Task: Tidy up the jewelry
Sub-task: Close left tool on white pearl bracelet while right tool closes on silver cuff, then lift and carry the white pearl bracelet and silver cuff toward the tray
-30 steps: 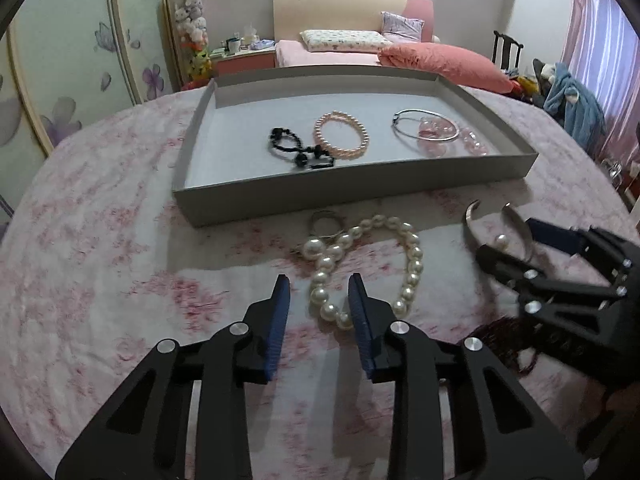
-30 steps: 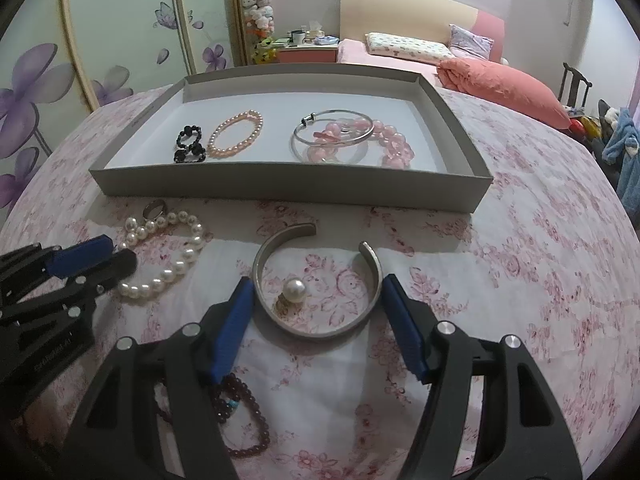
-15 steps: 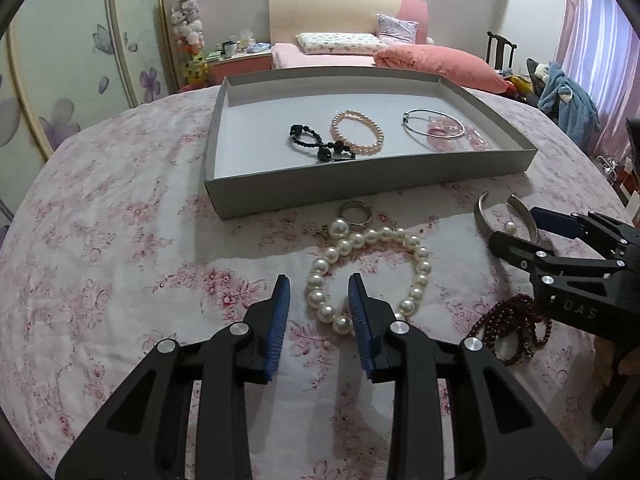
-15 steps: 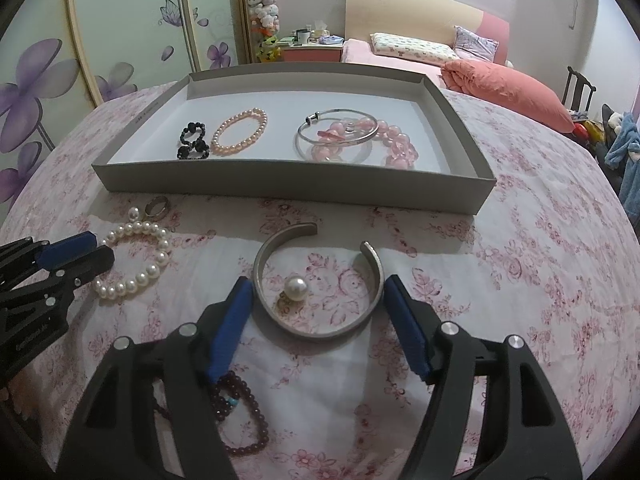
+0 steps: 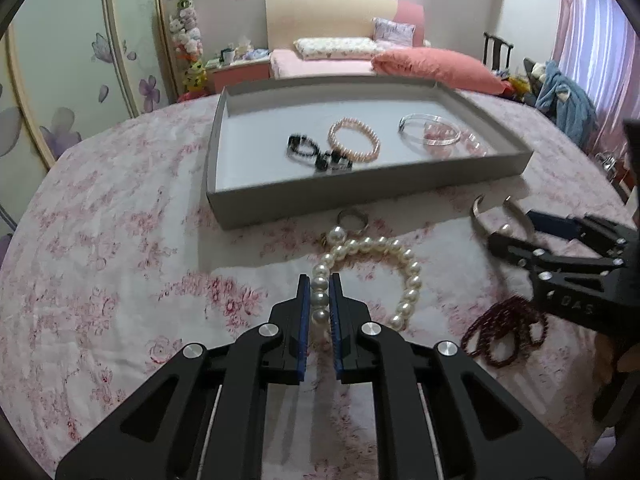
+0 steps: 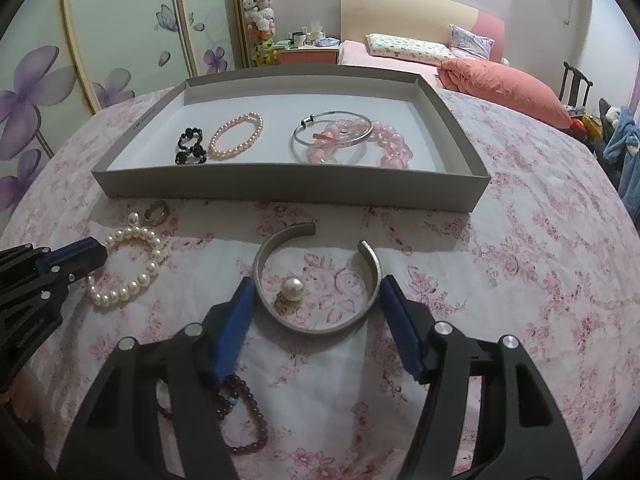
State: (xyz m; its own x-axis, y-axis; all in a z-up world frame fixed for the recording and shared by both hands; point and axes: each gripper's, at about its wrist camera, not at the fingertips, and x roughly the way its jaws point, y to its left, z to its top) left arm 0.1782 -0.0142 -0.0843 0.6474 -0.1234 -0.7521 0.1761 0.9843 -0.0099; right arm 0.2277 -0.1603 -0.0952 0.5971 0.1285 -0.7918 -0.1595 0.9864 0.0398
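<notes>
The pearls (image 5: 372, 276) are pinched on one side between the closed jaws of the left gripper (image 5: 320, 292), low on the cloth (image 5: 120, 240). The cuff (image 6: 316, 280) is lain between the wide-open jaws of the right gripper (image 6: 316, 312), near the tray (image 6: 280, 192).

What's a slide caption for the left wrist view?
Left gripper shut on white pearl bracelet lying on floral cloth, before the grey tray.
</notes>
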